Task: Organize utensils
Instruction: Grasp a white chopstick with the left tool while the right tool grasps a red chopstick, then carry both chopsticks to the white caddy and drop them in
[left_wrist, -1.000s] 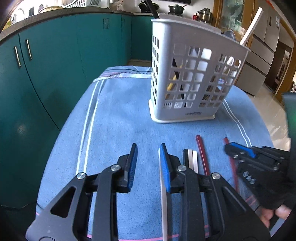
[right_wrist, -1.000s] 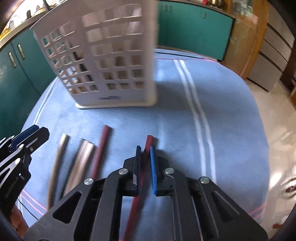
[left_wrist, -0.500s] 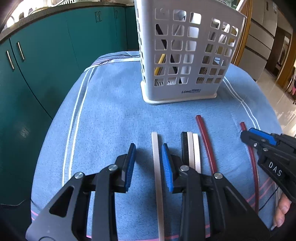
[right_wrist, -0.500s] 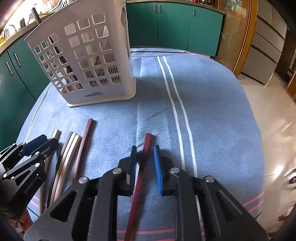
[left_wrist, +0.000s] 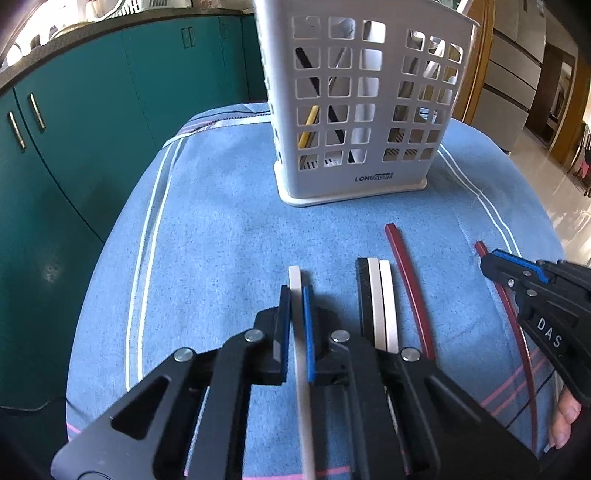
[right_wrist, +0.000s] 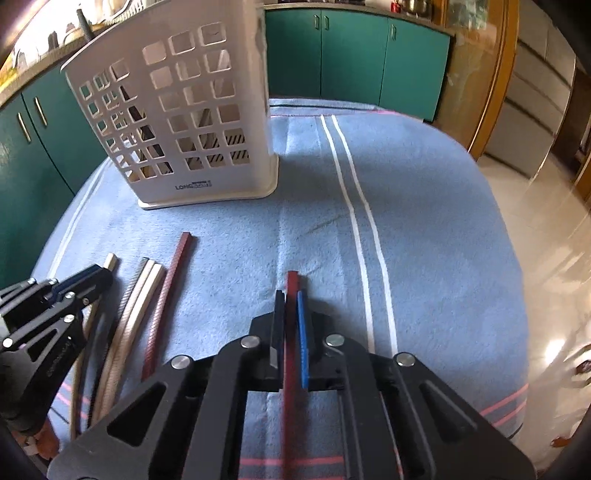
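A white chopstick (left_wrist: 294, 275) lies on the blue cloth (left_wrist: 221, 240), and my left gripper (left_wrist: 295, 291) is closing its jaws onto it, pads pressing both sides. My right gripper (right_wrist: 290, 295) is closing as well, pinching a dark red chopstick (right_wrist: 292, 278) flat on the cloth. Between the two grippers lie a black and two pale chopsticks (left_wrist: 376, 295) side by side, plus a second red chopstick (left_wrist: 406, 280). The grey slotted utensil basket (left_wrist: 369, 177) stands upright beyond them with several utensils inside. The right gripper (left_wrist: 489, 260) shows at the left wrist view's right edge.
Teal cabinets (left_wrist: 92, 147) curve close around the table's left and far sides. The cloth (right_wrist: 424, 240) drops off at the right towards a shiny floor (right_wrist: 546, 258). A person's fingers (left_wrist: 565, 421) show under the right gripper.
Both grippers have shut: the left on the white chopstick that had lain between its open jaws, the right tightening on the red one. Both moved slightly closer to the basket.
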